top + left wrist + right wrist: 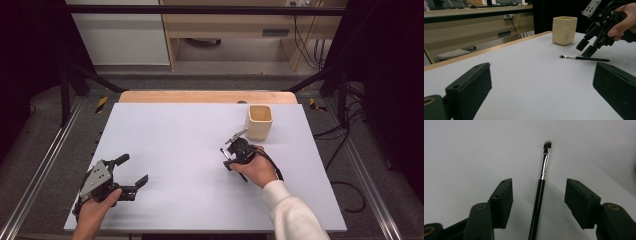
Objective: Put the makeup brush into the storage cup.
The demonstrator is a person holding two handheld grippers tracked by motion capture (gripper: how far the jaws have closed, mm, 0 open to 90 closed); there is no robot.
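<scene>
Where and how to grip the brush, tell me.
Grip the brush on its black handle, just behind the metal band, coming from above. It lies flat on the table, already lined up between the open jaws of the right gripper.

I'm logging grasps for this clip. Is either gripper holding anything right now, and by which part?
Nothing is held. The right gripper straddles the makeup brush handle with jaws open; the left gripper is open over bare table.

White table top (190, 150) with wooden far edge, black frame bars, grey floor, cables (345, 135) at right, pale wooden cabinet (235, 30) beyond, yellow-black floor tape (101, 104)
</scene>
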